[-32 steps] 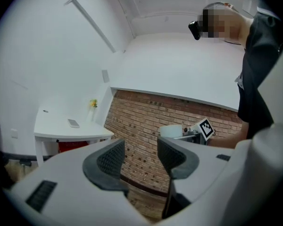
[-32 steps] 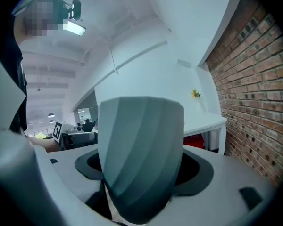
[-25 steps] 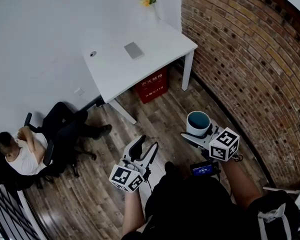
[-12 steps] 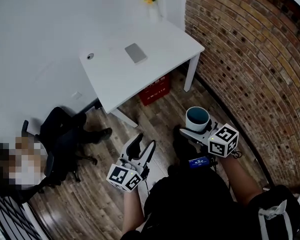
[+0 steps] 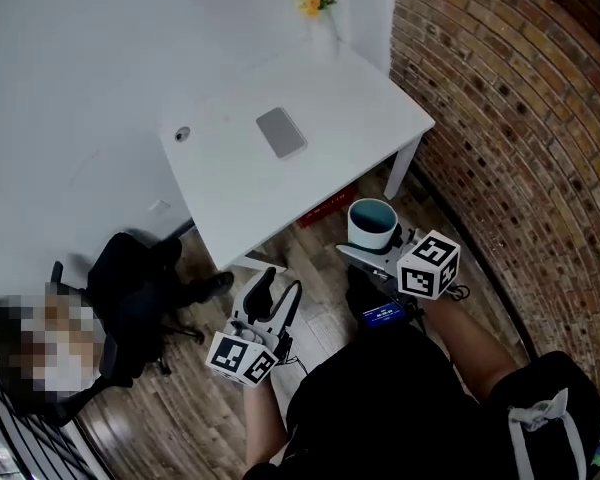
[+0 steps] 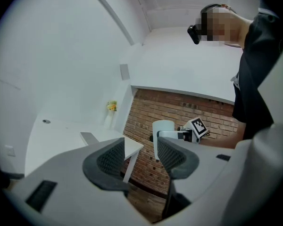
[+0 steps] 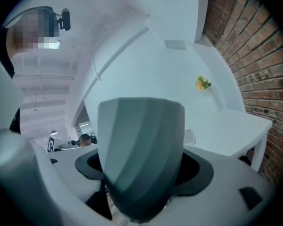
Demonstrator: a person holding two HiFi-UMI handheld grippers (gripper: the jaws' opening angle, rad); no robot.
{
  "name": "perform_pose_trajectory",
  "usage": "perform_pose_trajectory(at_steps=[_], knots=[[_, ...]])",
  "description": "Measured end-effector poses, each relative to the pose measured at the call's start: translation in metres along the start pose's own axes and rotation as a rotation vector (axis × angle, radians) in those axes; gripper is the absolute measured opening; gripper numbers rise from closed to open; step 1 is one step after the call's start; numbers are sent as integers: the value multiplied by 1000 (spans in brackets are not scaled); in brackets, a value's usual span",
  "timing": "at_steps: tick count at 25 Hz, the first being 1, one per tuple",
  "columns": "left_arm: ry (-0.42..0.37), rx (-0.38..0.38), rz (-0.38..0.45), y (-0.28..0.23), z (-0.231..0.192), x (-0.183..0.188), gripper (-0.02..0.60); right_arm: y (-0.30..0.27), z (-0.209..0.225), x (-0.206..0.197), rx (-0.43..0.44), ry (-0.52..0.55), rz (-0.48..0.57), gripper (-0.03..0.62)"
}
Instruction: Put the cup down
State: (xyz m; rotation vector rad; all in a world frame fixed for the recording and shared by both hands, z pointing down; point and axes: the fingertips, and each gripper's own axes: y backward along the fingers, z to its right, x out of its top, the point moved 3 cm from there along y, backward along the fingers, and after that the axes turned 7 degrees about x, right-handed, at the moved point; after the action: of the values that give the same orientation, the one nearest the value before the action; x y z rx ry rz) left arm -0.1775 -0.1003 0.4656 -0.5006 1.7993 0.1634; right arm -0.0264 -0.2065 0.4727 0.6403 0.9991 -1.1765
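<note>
The left gripper (image 5: 278, 288) hangs low, jaws apart, holding nothing; the white table (image 5: 330, 168) lies ahead; the right gripper (image 5: 378, 251) clamps the teal cup (image 5: 371, 224) upright in the air, just off the table's near edge; best to carry it level over bare tabletop, clear of the grey slab (image 5: 281, 132), and seat it before releasing.
</note>
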Motion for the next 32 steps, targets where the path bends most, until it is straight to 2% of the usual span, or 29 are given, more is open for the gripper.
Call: perform_pose_trajectory(at_steps=[8,14,20,32], knots=[[0,21,4,-113,-45,45,224,-49,106,60,37,-6,-27,377],[8,36,-2,-159,-66,59,222,-78,151,82,69,-16,-44,377],[32,44,-20,-175,-86,61,224,-102,163,88,95,-18,-64,377],[-9,-79,-11,-191,-111,86,224,-127,147,106,43,6,-33,377]])
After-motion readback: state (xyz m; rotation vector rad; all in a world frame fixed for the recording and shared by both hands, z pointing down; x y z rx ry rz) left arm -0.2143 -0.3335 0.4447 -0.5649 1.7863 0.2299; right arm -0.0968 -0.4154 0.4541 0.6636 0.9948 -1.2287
